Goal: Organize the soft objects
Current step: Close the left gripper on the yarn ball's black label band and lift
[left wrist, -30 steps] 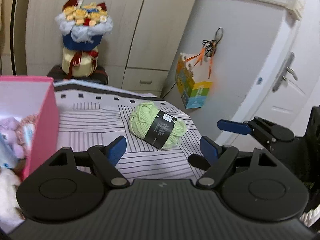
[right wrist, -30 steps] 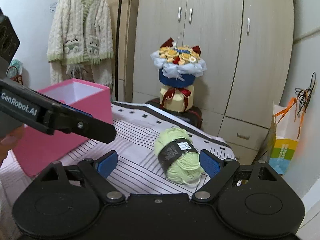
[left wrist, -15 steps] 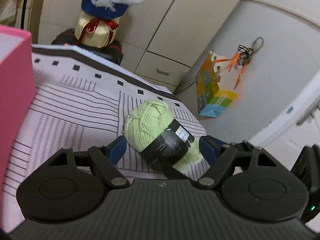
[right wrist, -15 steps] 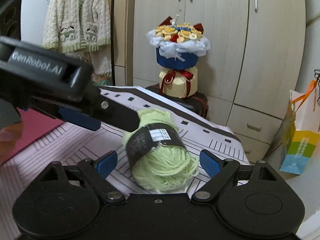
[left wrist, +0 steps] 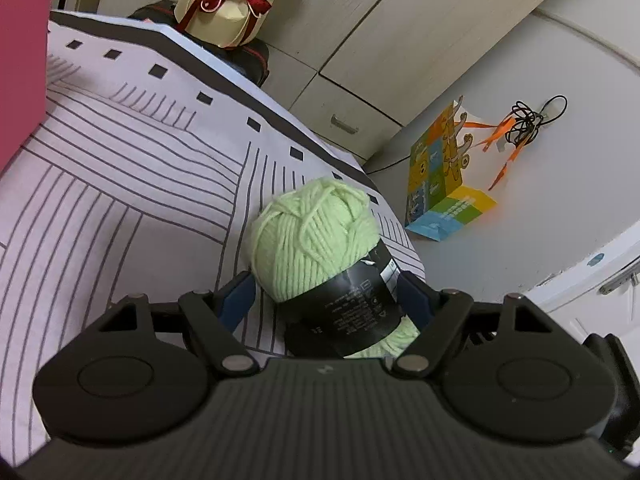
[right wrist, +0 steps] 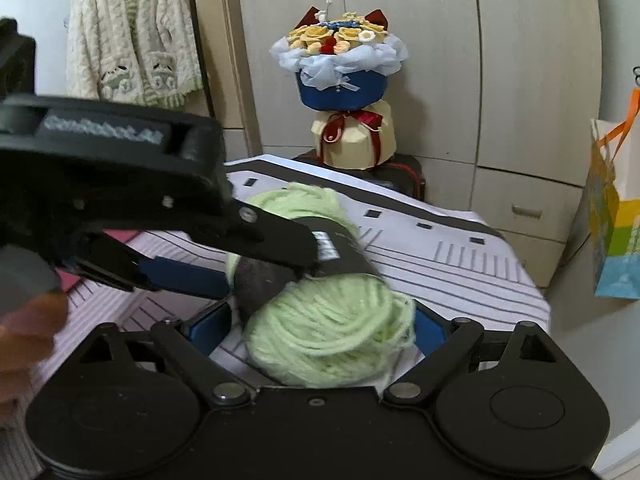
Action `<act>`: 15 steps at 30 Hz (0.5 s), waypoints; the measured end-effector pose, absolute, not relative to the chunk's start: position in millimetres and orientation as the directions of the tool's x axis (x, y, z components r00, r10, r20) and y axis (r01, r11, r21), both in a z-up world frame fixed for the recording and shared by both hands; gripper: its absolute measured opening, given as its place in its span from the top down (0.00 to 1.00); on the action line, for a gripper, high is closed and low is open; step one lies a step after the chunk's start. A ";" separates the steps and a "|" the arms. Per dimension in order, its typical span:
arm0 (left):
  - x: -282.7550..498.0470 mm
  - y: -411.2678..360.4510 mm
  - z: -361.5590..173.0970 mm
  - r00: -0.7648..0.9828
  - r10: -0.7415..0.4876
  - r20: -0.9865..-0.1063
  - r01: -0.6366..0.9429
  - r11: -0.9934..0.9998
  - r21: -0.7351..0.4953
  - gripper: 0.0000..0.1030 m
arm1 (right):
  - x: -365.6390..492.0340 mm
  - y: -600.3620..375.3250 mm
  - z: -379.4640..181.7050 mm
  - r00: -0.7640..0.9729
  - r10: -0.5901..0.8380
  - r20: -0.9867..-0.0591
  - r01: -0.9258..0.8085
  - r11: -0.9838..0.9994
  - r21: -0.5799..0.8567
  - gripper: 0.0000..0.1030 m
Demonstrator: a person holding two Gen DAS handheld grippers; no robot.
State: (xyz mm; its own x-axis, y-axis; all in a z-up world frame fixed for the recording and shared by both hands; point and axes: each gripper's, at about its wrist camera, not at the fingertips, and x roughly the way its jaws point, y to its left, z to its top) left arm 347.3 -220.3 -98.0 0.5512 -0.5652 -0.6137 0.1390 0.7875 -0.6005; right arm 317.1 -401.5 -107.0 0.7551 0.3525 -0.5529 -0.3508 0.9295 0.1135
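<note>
- Yarn (left wrist: pixel 316 240), a pale green ball with a black label (left wrist: pixel 352 308) round its middle, lies on the striped bed (left wrist: pixel 120 200) near the corner by the wardrobe (right wrist: pixel 520 80).
- My left claw (left wrist: pixel 326 296) straddles the yarn at the label, one blue pad (left wrist: pixel 236 300) against the green side and the other against the label.
- From the right wrist view, the left claw (right wrist: pixel 266 268) comes in from the left, its upper finger lying over the label and its lower pad reaching the yarn's side.
- I cannot tell whether that claw is squeezing the yarn or only touching it.
- My right claw (right wrist: pixel 318 328) is spread wide around the near end of the yarn, with a gap showing beside its left pad, so it grips nothing.
- My hand (right wrist: pixel 24 320) shows blurred at the left edge.
- A pink box (left wrist: pixel 20 60) stands on the bed at the far left, well apart from the yarn.
- A bouquet (right wrist: pixel 340 64) stands beyond the bed, before the wardrobe.
- A coloured paper bag (left wrist: pixel 444 184) hangs on the wall to the right.
</note>
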 end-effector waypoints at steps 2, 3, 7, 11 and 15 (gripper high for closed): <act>349.6 -219.5 -103.3 0.531 -0.585 -0.613 0.125 0.769 -0.626 0.26 | 317.4 -398.9 -108.2 0.748 0.354 -0.562 -0.347 0.930 0.123 0.17; 350.4 -218.5 -105.4 0.525 -0.594 -0.609 0.120 0.760 -0.639 0.28 | 317.3 -396.8 -109.1 0.753 0.333 -0.568 -0.331 0.937 0.111 0.21; 350.5 -219.7 -108.1 0.517 -0.620 -0.590 0.149 0.744 -0.651 0.40 | 315.0 -394.7 -108.0 0.764 0.285 -0.579 -0.249 0.958 0.142 0.31; 344.7 -221.5 -102.7 0.520 -0.623 -0.585 0.184 0.750 -0.635 0.44 | 305.7 -390.6 -103.7 0.775 0.262 -0.575 -0.209 0.965 0.157 0.39; 333.5 -221.9 -93.9 0.515 -0.632 -0.580 0.245 0.756 -0.607 0.44 | 293.3 -386.9 -97.7 0.782 0.245 -0.574 -0.163 0.968 0.191 0.41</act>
